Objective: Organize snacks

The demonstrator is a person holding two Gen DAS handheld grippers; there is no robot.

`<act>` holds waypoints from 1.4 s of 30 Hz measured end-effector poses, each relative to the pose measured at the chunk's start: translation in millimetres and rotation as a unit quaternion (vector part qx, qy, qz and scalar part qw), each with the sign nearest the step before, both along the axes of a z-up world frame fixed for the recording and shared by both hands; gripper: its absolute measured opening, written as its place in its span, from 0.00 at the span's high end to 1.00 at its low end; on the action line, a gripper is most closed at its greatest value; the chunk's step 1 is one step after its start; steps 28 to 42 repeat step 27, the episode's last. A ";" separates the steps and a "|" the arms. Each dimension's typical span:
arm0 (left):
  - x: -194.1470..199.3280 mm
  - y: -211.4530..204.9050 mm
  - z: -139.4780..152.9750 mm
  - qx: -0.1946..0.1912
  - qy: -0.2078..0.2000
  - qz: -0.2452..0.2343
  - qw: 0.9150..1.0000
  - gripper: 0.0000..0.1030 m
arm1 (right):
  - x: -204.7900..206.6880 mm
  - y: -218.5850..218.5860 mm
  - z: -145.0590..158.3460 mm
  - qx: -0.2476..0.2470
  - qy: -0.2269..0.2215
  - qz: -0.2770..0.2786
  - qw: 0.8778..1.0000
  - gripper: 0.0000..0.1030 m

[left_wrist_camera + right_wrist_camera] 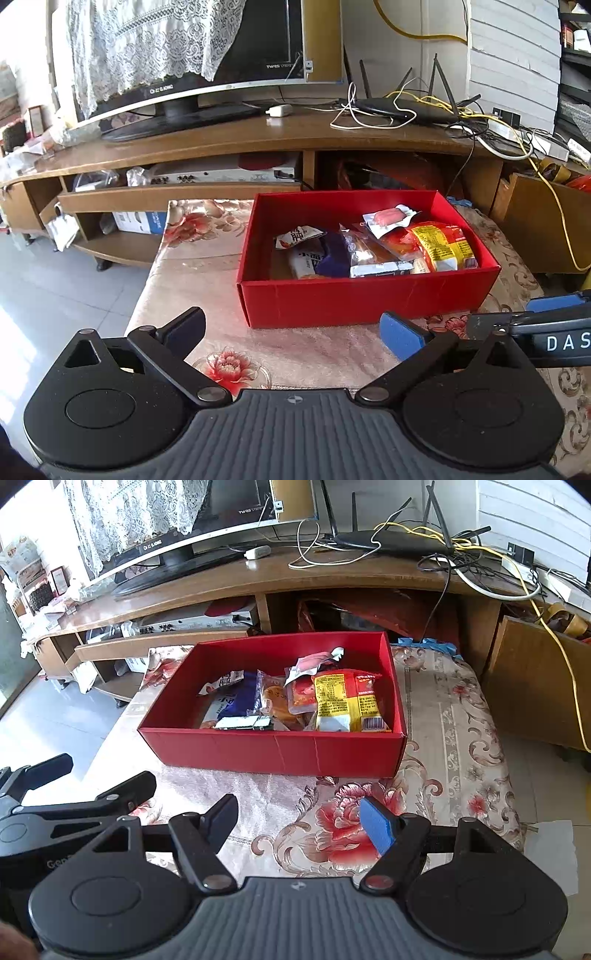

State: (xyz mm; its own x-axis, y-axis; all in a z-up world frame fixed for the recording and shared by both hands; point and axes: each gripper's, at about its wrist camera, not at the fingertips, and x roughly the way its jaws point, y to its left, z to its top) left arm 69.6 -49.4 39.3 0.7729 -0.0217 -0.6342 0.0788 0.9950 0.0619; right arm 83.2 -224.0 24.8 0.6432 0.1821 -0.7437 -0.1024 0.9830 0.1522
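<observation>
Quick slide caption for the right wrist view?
Right gripper open and empty before red box filled with snack packets on floral table.

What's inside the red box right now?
The red box holds a yellow packet, a sausage pack, a bun, a blue packet and a small white packet. Anything beneath them is covered.

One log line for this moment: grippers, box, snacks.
left gripper: open, empty | right gripper: open, empty | red box: on floral tablecloth | snack packets: inside box
</observation>
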 end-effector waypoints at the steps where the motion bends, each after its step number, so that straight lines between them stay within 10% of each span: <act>1: -0.2 0.2 0.2 -0.003 0.000 0.002 1.000 0.02 | -0.2 -0.5 0.5 0.003 -0.001 0.000 1.000 0.30; 42: 1.8 -3.4 4.2 0.014 0.001 0.015 1.000 0.00 | 0.1 -1.0 2.6 0.010 -0.005 0.003 1.000 0.29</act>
